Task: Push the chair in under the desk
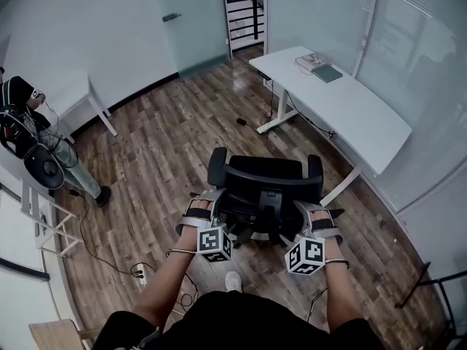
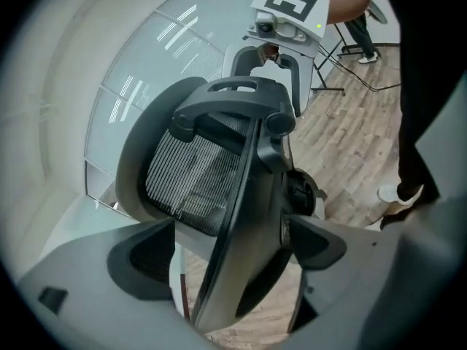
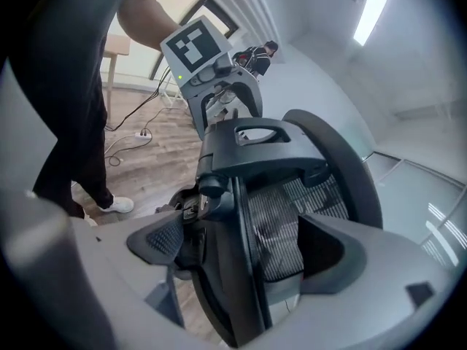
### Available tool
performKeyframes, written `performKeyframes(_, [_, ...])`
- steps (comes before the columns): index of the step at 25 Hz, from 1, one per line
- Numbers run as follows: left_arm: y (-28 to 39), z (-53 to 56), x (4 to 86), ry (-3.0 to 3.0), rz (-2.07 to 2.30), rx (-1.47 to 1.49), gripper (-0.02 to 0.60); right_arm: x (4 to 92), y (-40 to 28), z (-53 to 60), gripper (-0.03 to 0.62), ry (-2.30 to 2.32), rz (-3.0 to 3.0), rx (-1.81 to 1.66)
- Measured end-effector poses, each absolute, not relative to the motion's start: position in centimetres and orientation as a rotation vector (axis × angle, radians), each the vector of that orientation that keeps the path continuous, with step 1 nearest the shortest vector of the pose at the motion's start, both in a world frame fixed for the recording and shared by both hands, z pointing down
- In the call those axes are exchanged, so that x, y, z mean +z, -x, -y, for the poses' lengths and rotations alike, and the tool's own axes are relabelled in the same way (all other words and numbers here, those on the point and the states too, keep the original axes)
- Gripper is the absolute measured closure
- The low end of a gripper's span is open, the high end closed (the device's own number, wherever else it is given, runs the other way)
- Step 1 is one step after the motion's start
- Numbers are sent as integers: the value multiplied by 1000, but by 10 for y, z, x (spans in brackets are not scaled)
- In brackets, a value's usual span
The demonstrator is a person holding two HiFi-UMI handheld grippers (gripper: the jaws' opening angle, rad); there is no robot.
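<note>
- Spanning the room, one wooden floor (image 1: 160, 152) carries all the furniture.
- One white table (image 1: 350, 108) stands at the right, with two flat book-like items (image 1: 319, 68) lying at its far end. A second white table (image 1: 73, 93) stands at the left wall.
- One black chair (image 1: 266, 181) stands on the floor beside the first table's near end. It is not under the table, and its backrest faces the wearer.
- Two grippers are at the backrest, the left gripper (image 1: 210, 199) and the right gripper (image 1: 306, 210). Each has its jaws spread wide and released, straddling one side edge of the backrest with the pads not pressing.
</note>
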State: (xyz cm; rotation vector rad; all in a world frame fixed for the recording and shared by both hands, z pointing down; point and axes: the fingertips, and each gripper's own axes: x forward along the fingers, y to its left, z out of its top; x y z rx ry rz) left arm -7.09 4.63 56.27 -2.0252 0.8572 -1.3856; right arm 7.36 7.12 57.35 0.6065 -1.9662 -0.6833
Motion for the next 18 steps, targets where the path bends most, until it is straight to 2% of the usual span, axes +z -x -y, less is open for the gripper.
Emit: performKeyframes(18, [70, -16, 595, 1974, -706, -1412, 100, 620, -66, -50, 109, -498, 1782, -574])
